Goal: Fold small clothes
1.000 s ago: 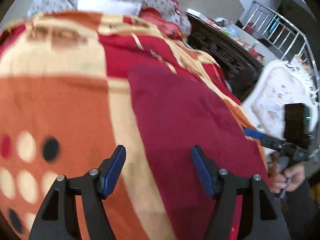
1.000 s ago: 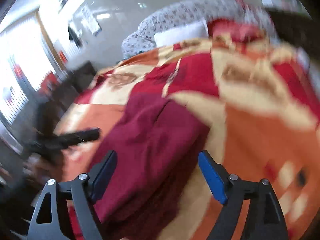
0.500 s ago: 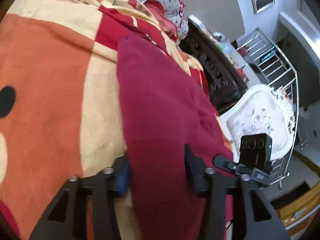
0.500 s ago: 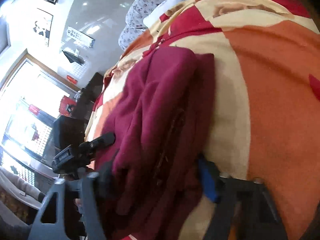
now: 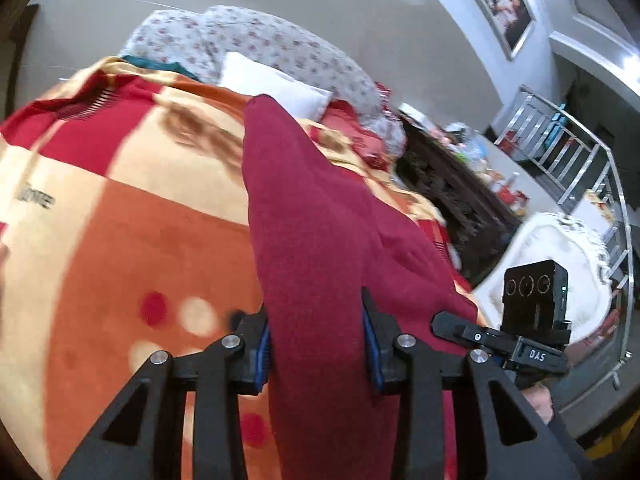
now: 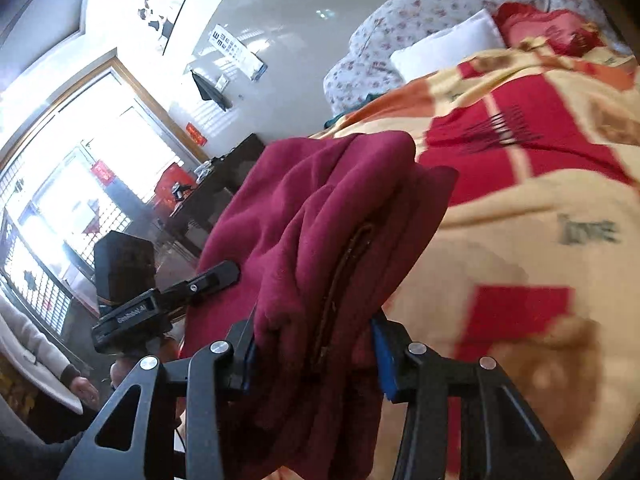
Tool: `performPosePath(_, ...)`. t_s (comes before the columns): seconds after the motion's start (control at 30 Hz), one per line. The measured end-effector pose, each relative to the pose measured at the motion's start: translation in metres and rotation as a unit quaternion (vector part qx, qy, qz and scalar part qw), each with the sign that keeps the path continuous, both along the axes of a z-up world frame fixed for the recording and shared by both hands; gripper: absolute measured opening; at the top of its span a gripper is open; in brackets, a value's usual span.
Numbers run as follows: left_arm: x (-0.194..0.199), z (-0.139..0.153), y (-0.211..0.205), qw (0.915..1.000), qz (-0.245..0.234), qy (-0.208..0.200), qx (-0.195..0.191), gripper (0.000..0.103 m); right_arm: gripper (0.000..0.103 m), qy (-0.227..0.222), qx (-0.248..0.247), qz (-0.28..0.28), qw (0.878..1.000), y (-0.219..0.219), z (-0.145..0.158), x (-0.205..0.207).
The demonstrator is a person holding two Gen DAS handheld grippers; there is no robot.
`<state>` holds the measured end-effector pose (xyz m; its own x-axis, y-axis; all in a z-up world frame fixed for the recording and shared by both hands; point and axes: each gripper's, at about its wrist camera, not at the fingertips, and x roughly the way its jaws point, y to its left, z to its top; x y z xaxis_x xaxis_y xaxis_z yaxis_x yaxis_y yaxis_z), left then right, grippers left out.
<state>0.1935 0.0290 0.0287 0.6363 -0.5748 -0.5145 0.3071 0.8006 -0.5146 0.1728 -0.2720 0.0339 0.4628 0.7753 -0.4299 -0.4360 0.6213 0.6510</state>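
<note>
A dark red fleece garment [image 5: 308, 216] hangs lifted above the bed, stretched forward from my fingers. My left gripper [image 5: 316, 344] is shut on one end of it, cloth filling the gap between the blue pads. In the right wrist view the same garment [image 6: 320, 216] is bunched in thick folds with a zip seam showing. My right gripper [image 6: 314, 352] is shut on that bunch. Each gripper shows in the other's view: the right one [image 5: 500, 340] at the lower right, the left one [image 6: 168, 296] at the left.
An orange, red and cream blanket [image 5: 120, 220] covers the bed. A white pillow [image 5: 276, 84] and a floral cushion [image 5: 280, 48] lie at the head. A dark wooden cabinet [image 5: 452, 184], a white ornate chair [image 5: 560, 264] and a metal railing [image 5: 580, 160] stand to the right.
Both grippers went from open above the flat garment to shut on its near edge. Both have since lifted the garment off the blanket.
</note>
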Motion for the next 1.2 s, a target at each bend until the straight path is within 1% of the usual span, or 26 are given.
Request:
performPosePath(0.03,0.006,-0.009,0.007,1.0,0.006,0.007,0.003,0.036,0.049,0.008,0.0,0.003,1.0,0.008,-0.007,0.008)
performPosePath(0.13,0.023,-0.046,0.019,0.9983,0.027,0.052,0.005,0.037,0.05,0.042,-0.011,0.006,0.999,0.022,-0.04,0.027)
performPosePath(0.17,0.027,-0.061,0.019,0.9974,0.029,0.065,0.012,0.039,0.052,0.058,-0.024,0.005,0.998,0.024,-0.053,0.034)
performPosePath(0.2,0.029,-0.075,0.019,0.9963,0.034,0.077,0.017,0.046,0.053,0.081,-0.043,-0.003,0.996,0.025,-0.067,0.039)
performPosePath(0.23,0.027,-0.082,0.021,0.9964,0.037,0.073,0.018,0.048,0.057,0.096,-0.047,-0.007,0.994,0.023,-0.078,0.043)
performPosePath(0.27,0.024,-0.083,0.022,0.9972,0.035,0.065,0.011,0.049,0.057,0.095,-0.03,-0.008,0.995,0.018,-0.083,0.042)
performPosePath(0.33,0.021,-0.079,0.024,0.9976,0.032,0.061,0.009,0.051,0.059,0.088,-0.031,-0.012,0.996,0.013,-0.08,0.038)
performPosePath(0.4,0.015,-0.068,0.026,0.9975,0.035,0.053,0.031,0.051,0.061,0.084,-0.042,-0.018,0.995,0.008,-0.07,0.03)
performPosePath(0.43,0.006,-0.057,0.029,0.9972,0.044,0.033,0.051,0.051,0.061,0.074,-0.05,-0.022,0.996,0.006,-0.062,0.025)
performPosePath(0.5,-0.011,-0.037,0.031,0.9959,0.054,-0.004,0.072,0.051,0.061,0.02,-0.098,-0.026,0.995,0.008,-0.032,0.008)
performPosePath(0.53,-0.019,-0.028,0.031,0.995,0.058,-0.019,0.079,0.051,0.061,-0.019,-0.13,-0.025,0.991,0.014,-0.014,-0.001)
performPosePath(0.57,-0.026,-0.019,0.028,0.9939,0.06,-0.029,0.088,0.051,0.061,-0.061,-0.166,-0.019,0.984,0.023,0.003,-0.013)
performPosePath(0.63,-0.032,-0.012,0.015,0.9937,0.051,-0.031,0.095,0.047,0.061,-0.112,-0.213,0.007,0.971,0.044,0.02,-0.03)
performPosePath(0.67,-0.029,-0.015,0.006,0.9938,0.041,-0.022,0.101,0.046,0.061,-0.142,-0.251,0.024,0.957,0.062,0.024,-0.04)
performPosePath(0.7,-0.023,-0.025,-0.006,0.9926,0.032,0.0,0.117,0.044,0.061,-0.166,-0.291,0.041,0.941,0.08,0.022,-0.05)
performPosePath(0.73,-0.018,-0.035,-0.014,0.9915,0.029,0.019,0.125,0.043,0.061,-0.17,-0.321,0.063,0.93,0.095,0.014,-0.053)
performPosePath(0.77,-0.014,-0.049,-0.02,0.9886,0.029,0.04,0.142,0.043,0.059,-0.163,-0.34,0.079,0.923,0.102,0.004,-0.055)
performPosePath(0.8,-0.014,-0.058,-0.026,0.9843,0.038,0.035,0.169,0.043,0.057,-0.148,-0.368,0.088,0.914,0.106,-0.013,-0.053)
performPosePath(0.83,-0.013,-0.06,-0.029,0.9835,0.041,0.029,0.174,0.043,0.056,-0.115,-0.398,0.08,0.907,0.107,-0.036,-0.044)
performPosePath(0.87,-0.014,-0.059,-0.031,0.9831,0.045,0.029,0.175,0.043,0.056,-0.088,-0.395,0.075,0.912,0.102,-0.049,-0.036)
performPosePath(0.93,-0.014,-0.056,-0.037,0.9794,0.055,0.032,0.191,0.043,0.056,-0.068,-0.337,0.063,0.937,0.082,-0.06,-0.026)
performPosePath(0.97,-0.015,-0.054,-0.04,0.9775,0.062,0.033,0.199,0.043,0.056,-0.06,-0.316,0.054,0.945,0.075,-0.059,-0.024)
performPosePath(1.0,-0.017,-0.05,-0.041,0.9758,0.069,0.034,0.205,0.043,0.056,-0.058,-0.31,0.047,0.948,0.072,-0.056,-0.026)
performPosePath(1.07,-0.026,-0.04,-0.042,0.9737,0.081,0.032,0.21,0.044,0.056,-0.064,-0.317,0.028,0.946,0.069,-0.042,-0.038)
performPosePath(1.13,-0.048,-0.027,-0.045,0.9697,0.098,0.024,0.223,0.055,0.057,-0.077,-0.316,0.011,0.945,0.063,-0.026,-0.059)
performPosePath(1.2,-0.075,-0.014,-0.048,0.9652,0.119,0.004,0.233,0.091,0.062,-0.087,-0.305,-0.016,0.948,0.052,-0.007,-0.091)
